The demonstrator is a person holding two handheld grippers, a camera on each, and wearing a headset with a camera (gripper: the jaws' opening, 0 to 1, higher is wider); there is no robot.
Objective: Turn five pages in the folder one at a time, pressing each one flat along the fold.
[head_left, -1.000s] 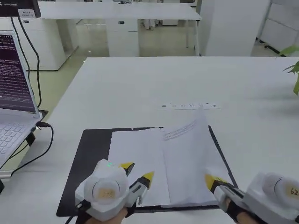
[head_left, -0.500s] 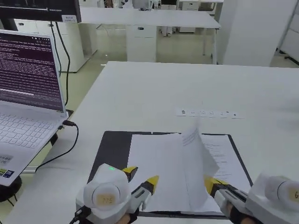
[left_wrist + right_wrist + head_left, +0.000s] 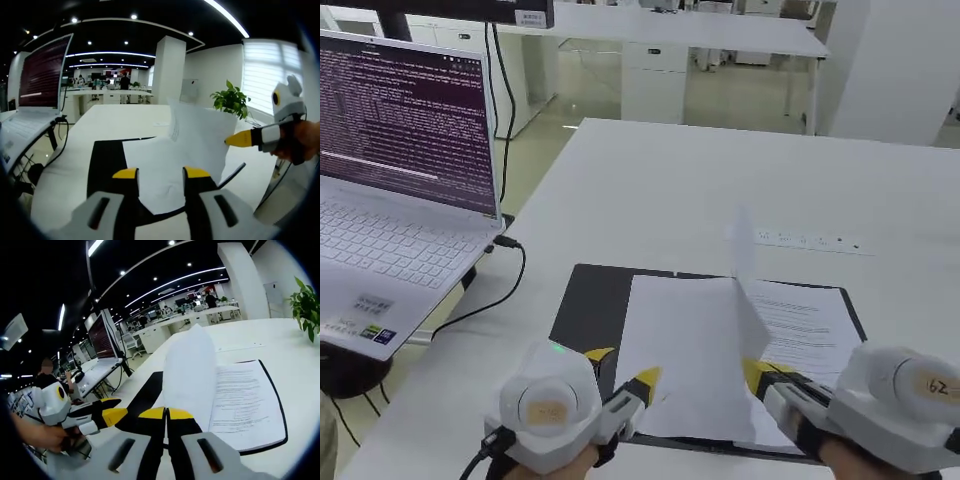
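Black and lying open, the folder [image 3: 582,310] rests flat near the front edge of a white table [image 3: 650,190], just beside an open laptop [image 3: 390,150] whose screen shows lines of text. Inside it are white sheets. A left-hand stack [image 3: 675,350] lies mostly flat and blank side up, leaving a wide strip of the dark cover bare on the laptop side. A printed sheet [image 3: 810,325] lies flat on the right half, carrying several short blocks of small type.

Between the two stands one lifted page [image 3: 747,290], raised nearly upright over the fold and curling slightly, its top corner above the folder's far edge.

The right gripper [image 3: 760,372] has its yellow-tipped jaws pressed together on the near edge of the lifted page; in the right gripper view the sheet rises straight up from the closed tips. The left gripper [image 3: 622,366] hangs over the near edge of the left-hand stack with its jaws spread and nothing between them. Whether its tips touch the paper cannot be told.

A white power strip [image 3: 805,240] sits on the table beyond the folder. A potted plant [image 3: 231,100] stands farther off in the left gripper view.
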